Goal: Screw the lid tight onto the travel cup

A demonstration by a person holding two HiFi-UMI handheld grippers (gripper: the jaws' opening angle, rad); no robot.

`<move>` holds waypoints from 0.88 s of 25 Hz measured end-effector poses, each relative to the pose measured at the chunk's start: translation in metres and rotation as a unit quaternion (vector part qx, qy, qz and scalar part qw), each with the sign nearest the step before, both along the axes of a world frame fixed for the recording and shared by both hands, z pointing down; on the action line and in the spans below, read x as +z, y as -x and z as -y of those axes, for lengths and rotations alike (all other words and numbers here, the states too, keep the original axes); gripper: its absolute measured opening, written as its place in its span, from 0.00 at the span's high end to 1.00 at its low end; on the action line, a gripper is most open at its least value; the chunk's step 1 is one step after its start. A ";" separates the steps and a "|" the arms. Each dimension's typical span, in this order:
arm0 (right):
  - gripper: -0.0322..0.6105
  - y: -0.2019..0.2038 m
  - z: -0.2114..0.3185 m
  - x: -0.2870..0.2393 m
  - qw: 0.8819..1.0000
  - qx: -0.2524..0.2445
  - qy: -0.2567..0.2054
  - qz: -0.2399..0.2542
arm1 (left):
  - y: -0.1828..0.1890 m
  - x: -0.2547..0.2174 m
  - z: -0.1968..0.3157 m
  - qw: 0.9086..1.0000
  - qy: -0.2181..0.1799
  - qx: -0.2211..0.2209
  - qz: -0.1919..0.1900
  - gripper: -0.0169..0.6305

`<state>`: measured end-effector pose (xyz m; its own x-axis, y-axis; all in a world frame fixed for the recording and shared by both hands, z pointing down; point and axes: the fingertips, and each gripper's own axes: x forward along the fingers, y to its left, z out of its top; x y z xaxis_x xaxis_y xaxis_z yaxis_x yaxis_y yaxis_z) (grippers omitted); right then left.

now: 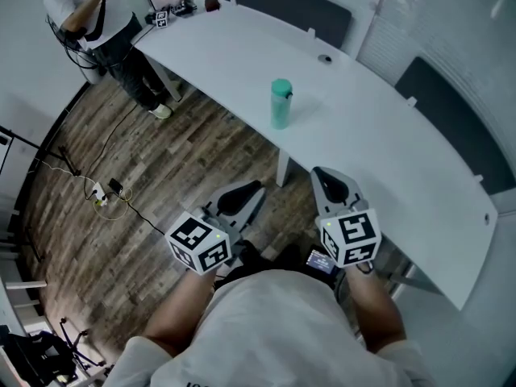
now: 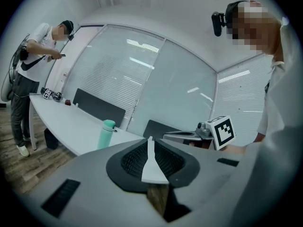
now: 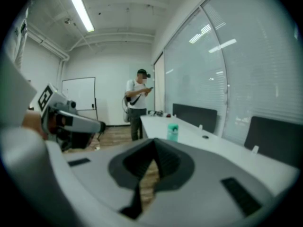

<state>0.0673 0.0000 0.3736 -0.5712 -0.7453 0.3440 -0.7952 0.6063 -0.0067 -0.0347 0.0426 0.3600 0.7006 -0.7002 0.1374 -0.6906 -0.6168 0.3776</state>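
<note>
The cup (image 1: 280,103) is standing upright mid-counter (image 1: 242,47), with its teal lid (image 1: 281,88) on top. Both grippers are well back from it, by the counter's near edge. Left gripper (image 1: 256,190) and right gripper (image 1: 321,174) each have fingers pressed together with nothing in them.

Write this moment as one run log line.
left gripper shut, empty | right gripper shut, empty | travel cup upright on table, lid on, untouched

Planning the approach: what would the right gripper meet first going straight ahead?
Probably the teal travel cup, nearly dead ahead of the right gripper on the white table; depth unclear, so the table itself might come first.
</note>
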 end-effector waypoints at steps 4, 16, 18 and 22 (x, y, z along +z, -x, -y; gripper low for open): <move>0.92 0.005 0.000 0.000 1.000 0.000 -0.003 -0.006 | 0.005 0.001 0.001 1.000 -0.001 0.004 0.002 0.87; 0.92 0.015 -0.001 0.003 1.000 -0.002 -0.003 -0.025 | 0.015 0.005 0.003 1.000 0.003 0.010 0.000 0.87; 0.92 0.016 -0.001 0.003 1.000 -0.003 -0.003 -0.027 | 0.017 0.005 0.003 1.000 0.004 0.011 -0.002 0.87; 0.92 0.018 -0.001 0.002 0.999 -0.006 -0.002 -0.033 | 0.018 0.004 0.004 1.000 0.006 0.011 -0.003 0.87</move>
